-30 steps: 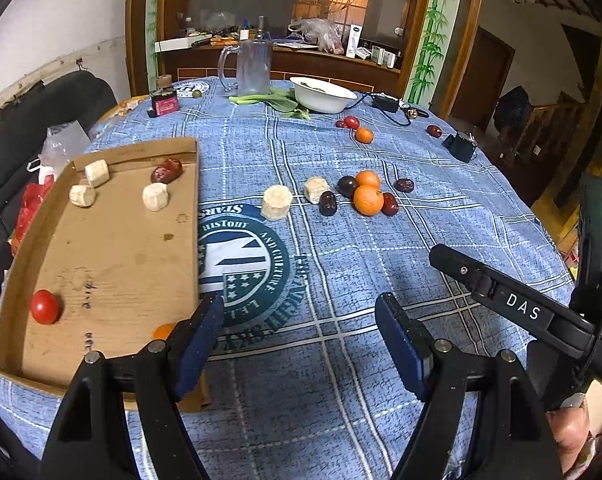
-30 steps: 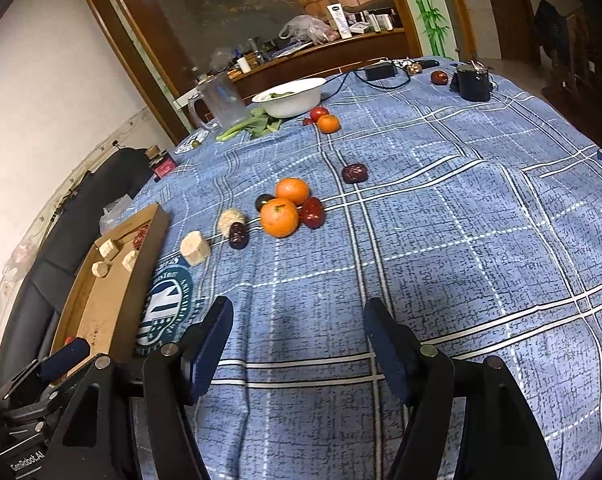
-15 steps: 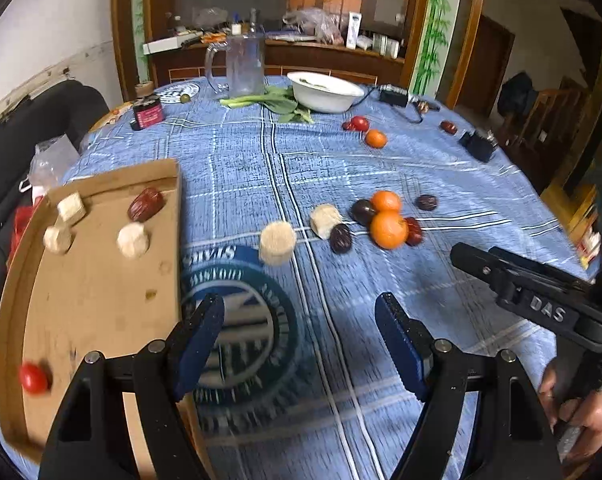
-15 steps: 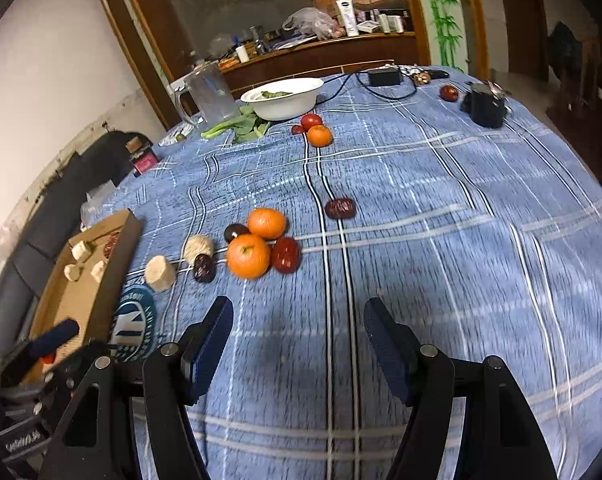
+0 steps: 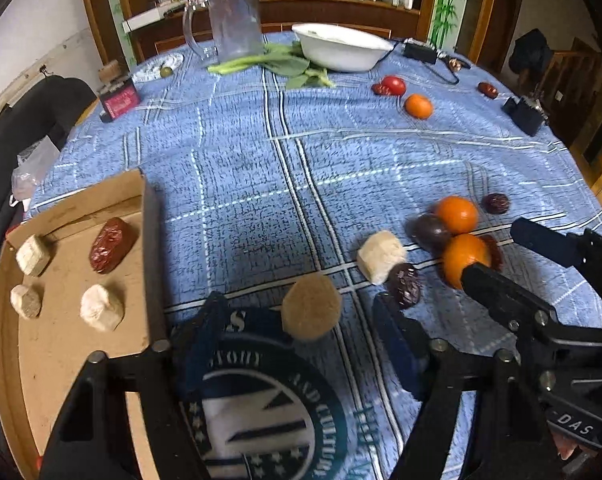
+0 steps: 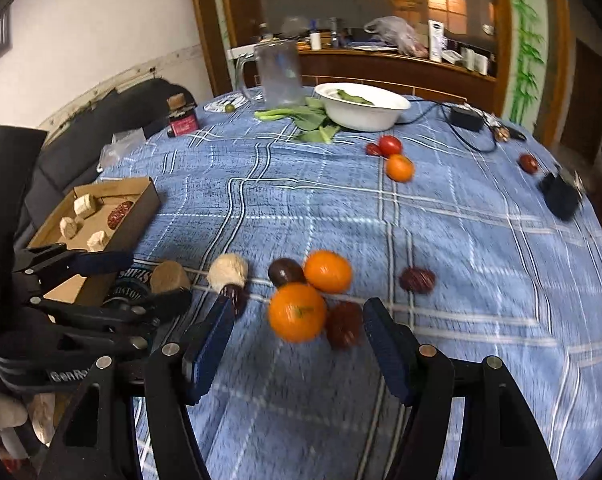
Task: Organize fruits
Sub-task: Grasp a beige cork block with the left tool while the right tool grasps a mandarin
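My left gripper (image 5: pixel 301 324) is open, its jaws either side of a tan round fruit chunk (image 5: pixel 311 305) on the blue cloth. A cardboard tray (image 5: pixel 61 356) at the left holds pale chunks and a red date (image 5: pixel 111 245). My right gripper (image 6: pixel 297 340) is open, its jaws around a near orange (image 6: pixel 297 312) and a dark red date (image 6: pixel 344 323). A second orange (image 6: pixel 327 271), a dark plum (image 6: pixel 286 271), a pale chunk (image 6: pixel 228 269) and another date (image 6: pixel 417 279) lie just beyond. The right gripper also shows in the left wrist view (image 5: pixel 517 264).
At the far side stand a white bowl (image 5: pixel 341 46), a glass jug (image 5: pixel 233 20), green leaves (image 5: pixel 285 66), a tomato (image 5: pixel 393 85), a small orange (image 5: pixel 418 105) and a black charger (image 5: pixel 524 110). A dark sofa (image 6: pixel 41 160) lies left of the table.
Both grippers moved forward over the table. The left one now has the tan chunk between its jaws; the right one reached the near orange and date. Both stayed open.
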